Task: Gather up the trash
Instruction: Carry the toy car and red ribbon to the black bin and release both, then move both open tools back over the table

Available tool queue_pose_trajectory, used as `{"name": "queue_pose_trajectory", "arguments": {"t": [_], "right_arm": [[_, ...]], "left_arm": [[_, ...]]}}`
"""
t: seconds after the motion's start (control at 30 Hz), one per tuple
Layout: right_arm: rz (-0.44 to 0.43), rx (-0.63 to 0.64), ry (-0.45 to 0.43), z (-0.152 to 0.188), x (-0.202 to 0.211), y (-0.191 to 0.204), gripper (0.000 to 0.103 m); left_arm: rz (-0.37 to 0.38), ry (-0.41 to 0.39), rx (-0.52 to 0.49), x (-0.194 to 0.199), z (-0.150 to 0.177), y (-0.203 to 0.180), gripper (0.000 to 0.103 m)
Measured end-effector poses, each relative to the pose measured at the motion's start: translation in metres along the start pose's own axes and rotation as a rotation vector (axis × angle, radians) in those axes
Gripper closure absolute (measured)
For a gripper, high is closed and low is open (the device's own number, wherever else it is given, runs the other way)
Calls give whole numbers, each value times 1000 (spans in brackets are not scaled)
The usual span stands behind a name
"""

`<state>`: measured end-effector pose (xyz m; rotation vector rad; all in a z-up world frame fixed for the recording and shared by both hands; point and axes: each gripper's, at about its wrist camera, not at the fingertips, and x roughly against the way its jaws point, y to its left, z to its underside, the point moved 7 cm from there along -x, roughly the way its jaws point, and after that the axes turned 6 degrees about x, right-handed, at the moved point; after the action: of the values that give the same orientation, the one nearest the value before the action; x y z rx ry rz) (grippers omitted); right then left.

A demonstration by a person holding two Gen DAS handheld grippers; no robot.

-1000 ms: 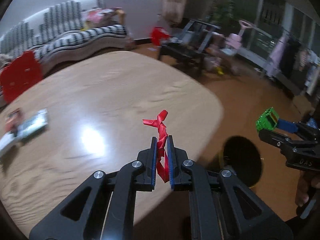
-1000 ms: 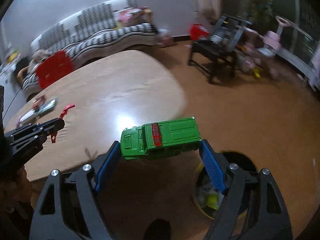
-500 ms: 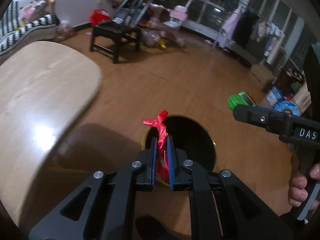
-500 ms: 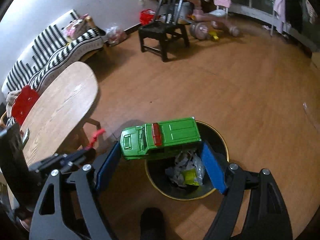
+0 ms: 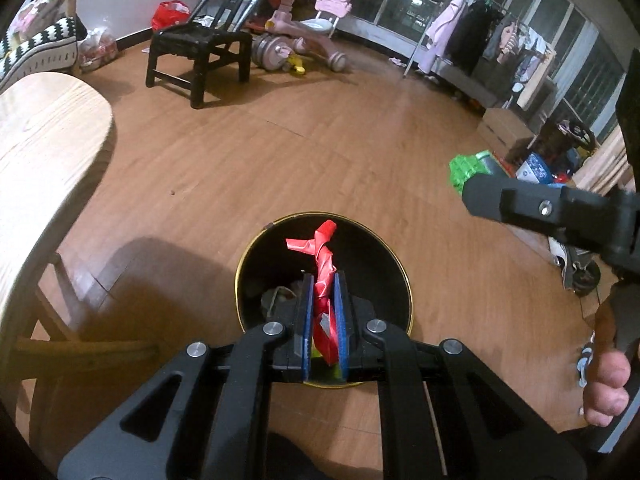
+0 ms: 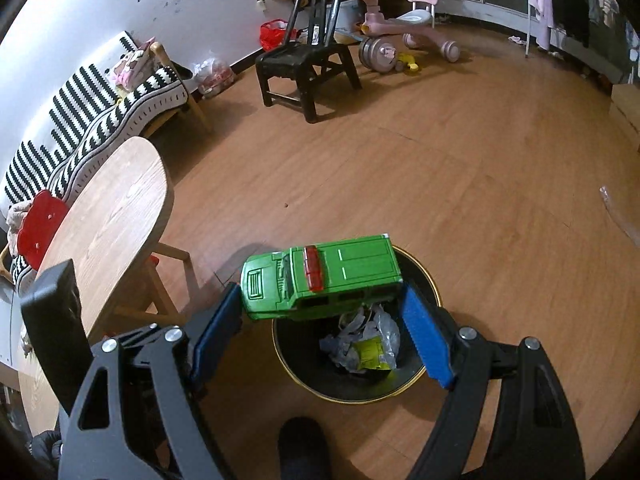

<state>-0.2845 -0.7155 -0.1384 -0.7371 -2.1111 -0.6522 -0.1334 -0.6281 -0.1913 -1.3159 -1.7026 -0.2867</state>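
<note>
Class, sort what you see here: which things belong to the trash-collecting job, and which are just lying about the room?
Part of the job:
red wrapper in the left tongs
green toy car in the right tongs
bin

Lying about:
black chair
pink tricycle
table
striped sofa

Glossy wood-look floor shines under the lights. The table shows pale, matt wood grain. The bin is dark inside with a thin, shiny gold-coloured rim. Crinkled red wrapper, foil-like and glossy. The toy car is smooth green plastic. Crumpled clear film lies in the bin, beside the table's edge.
</note>
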Motion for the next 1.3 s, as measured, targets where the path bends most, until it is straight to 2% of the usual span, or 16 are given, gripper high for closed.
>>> {"name": "queue_pose_trajectory", "arguments": {"t": [0.13,0.2,0.23,0.27,0.33,0.47,0.6,0.67,0.8,0.97,1.03,1.13,1.3], "right_arm": [[5,-22,12,-1,-2,-4,24],[5,-34,18,-1,-3,-5,19],[13,-36,16,-2,-3,-5,17],[16,-36,14,-3,-2,-5,17],[15,-38,13,-3,-2,-4,16],[11,-36,1,-7,1,3,16],[8,13,-49,-18,13,32,11],[-4,38,-74,-24,18,50,10],[-49,136,-108,-34,23,116,7],[-155,283,-112,-30,22,218,7],[-201,357,-114,-24,22,267,7],[-268,422,-117,-19,23,329,7],[-372,531,-124,-7,26,431,7]], "left_arm": [[30,14,32,-6,1,1,91],[37,26,39,-10,2,2,73],[34,26,42,-10,3,4,45],[34,18,47,-8,3,4,26],[39,-9,58,-2,1,5,25],[40,-9,72,8,1,9,21],[23,-20,81,33,3,21,12],[0,-36,83,54,4,32,12],[-61,-125,97,121,4,69,8],[-219,-246,181,212,19,145,7],[-288,-280,229,250,33,182,7],[-354,-338,311,298,58,233,7],[-480,-371,387,361,100,303,7]]}}
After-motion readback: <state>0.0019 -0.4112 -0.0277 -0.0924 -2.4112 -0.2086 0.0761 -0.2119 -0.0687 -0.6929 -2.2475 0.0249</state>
